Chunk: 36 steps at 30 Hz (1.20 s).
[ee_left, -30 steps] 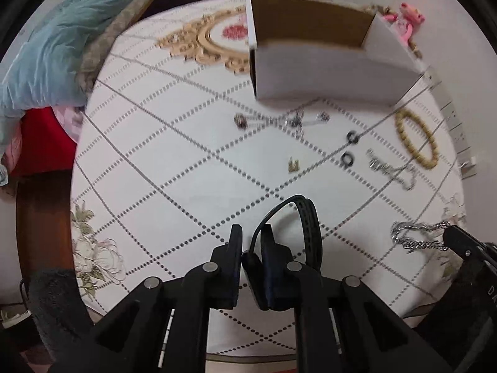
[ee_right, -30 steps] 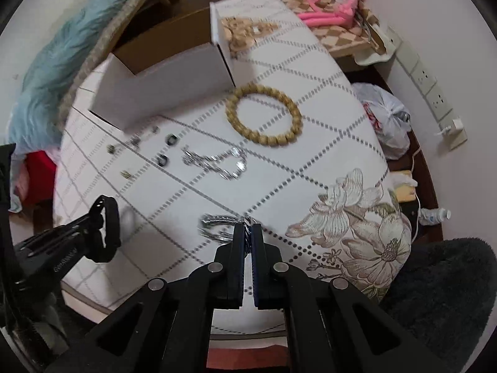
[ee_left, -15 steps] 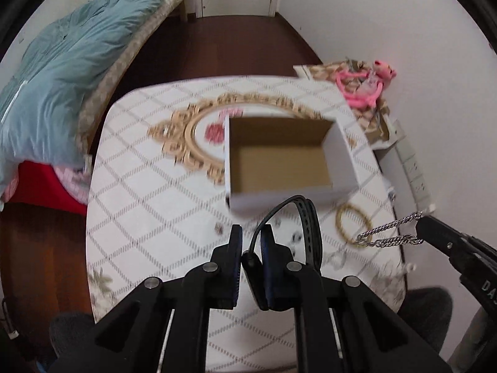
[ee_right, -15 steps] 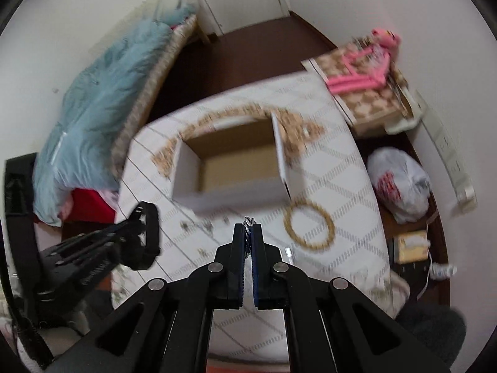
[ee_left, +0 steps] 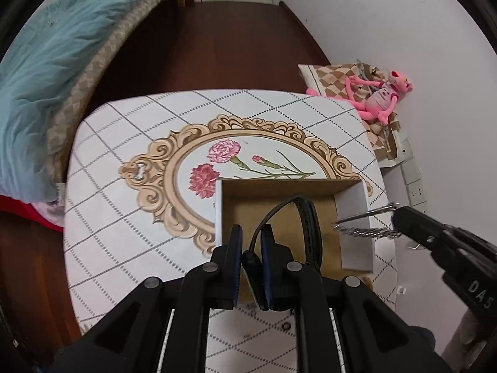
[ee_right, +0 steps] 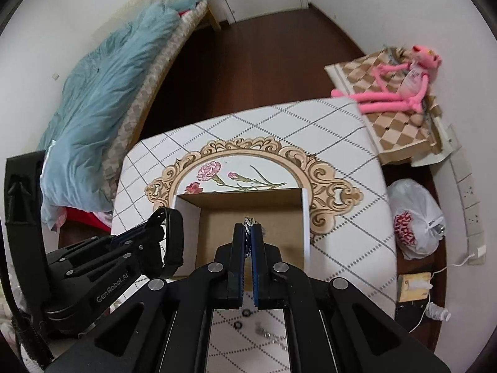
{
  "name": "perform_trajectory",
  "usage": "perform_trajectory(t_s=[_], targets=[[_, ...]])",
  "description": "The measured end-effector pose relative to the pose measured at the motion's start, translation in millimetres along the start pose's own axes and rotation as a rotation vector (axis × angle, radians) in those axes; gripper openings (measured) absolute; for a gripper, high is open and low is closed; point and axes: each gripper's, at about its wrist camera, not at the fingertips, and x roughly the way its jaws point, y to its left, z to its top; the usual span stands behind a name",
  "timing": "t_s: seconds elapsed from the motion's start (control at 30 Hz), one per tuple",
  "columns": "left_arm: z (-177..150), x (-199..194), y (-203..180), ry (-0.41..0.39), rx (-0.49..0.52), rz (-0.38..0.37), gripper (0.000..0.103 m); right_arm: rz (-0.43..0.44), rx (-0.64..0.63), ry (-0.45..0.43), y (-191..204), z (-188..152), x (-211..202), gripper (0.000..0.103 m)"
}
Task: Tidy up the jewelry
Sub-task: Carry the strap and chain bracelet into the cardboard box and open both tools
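Note:
An open white cardboard box [ee_left: 354, 217] with a brown inside stands on the patterned table; it also shows in the right wrist view [ee_right: 306, 217]. My left gripper [ee_left: 251, 236] is shut on a black band bracelet [ee_left: 307, 220] and holds it above the box's near left part. My right gripper [ee_right: 248, 230] is shut on a silver chain bracelet [ee_right: 250, 222], held above the box. In the left wrist view the chain [ee_left: 363, 223] hangs over the box's right wall. Small rings [ee_right: 242, 318] and a silver chain [ee_right: 273, 337] lie on the table near the box.
The table [ee_left: 124, 223] has a white diamond-pattern cloth with a gold floral frame. A bed with a blue blanket [ee_right: 102, 99] is at the left. A pink plush toy [ee_right: 403, 90] lies on a checked box at the right, with a plastic bag [ee_right: 416, 217] below.
Both grippers have risen and moved forward from the near table to above the box, carrying the black band and the silver chain. The beaded bracelet has dropped out of view.

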Motion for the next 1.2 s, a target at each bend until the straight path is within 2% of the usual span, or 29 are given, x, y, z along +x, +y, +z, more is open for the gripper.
perform_trajectory(t_s=[0.17,0.3,0.37,0.43,0.47,0.53,0.57,0.6,0.63,0.67,0.73,0.77,0.9,1.2], targets=[[15.6,26.2,4.2,0.057,-0.021,-0.026,0.010,0.010,0.004,0.074,-4.8,14.9,37.4,0.004],[23.8,32.4,5.3,0.085,-0.040,-0.058,0.014,0.033,0.010,0.141,-9.7,20.4,56.0,0.005],[27.3,31.5,5.6,0.084,-0.045,-0.049,0.028,0.039,0.026,0.172,-13.5,21.3,60.5,0.005],[29.6,26.9,7.6,0.071,-0.050,-0.033,0.081,0.037,0.036,0.171,-17.4,21.1,58.8,0.010],[29.7,23.6,9.7,0.060,-0.053,-0.034,0.085,0.025,0.034,0.165,-18.7,20.9,56.7,0.014],[30.2,18.1,14.4,0.046,-0.058,-0.001,0.085,-0.004,0.027,0.149,-21.5,20.0,50.4,0.030],[29.7,15.7,16.4,0.041,-0.056,0.016,0.086,-0.028,0.020,0.144,-22.3,17.8,47.5,0.034],[29.1,14.0,18.5,0.035,-0.056,0.028,0.090,-0.042,0.013,0.137,-23.4,17.0,45.6,0.043],[25.8,10.2,21.2,0.022,-0.054,0.058,0.099,-0.074,-0.001,0.131,-23.4,14.9,43.6,0.057],[23.6,8.0,22.3,0.007,-0.049,0.079,0.101,-0.123,-0.019,0.123,-22.1,11.1,42.3,0.061],[16.1,3.2,24.6,-0.031,-0.039,0.118,0.101,-0.171,-0.043,0.113,-20.2,2.3,42.4,0.086],[10.9,1.5,24.9,-0.049,-0.033,0.135,0.101,-0.203,-0.054,0.110,-18.9,-2.3,43.4,0.090],[-3.5,4.9,23.9,-0.073,-0.014,0.190,0.102,-0.296,-0.093,0.114,-13.7,-26.2,54.4,0.092],[-29.9,8.4,21.0,-0.067,-0.004,0.227,0.102,-0.319,-0.066,0.111,-13.1,-50.3,58.3,0.092]])
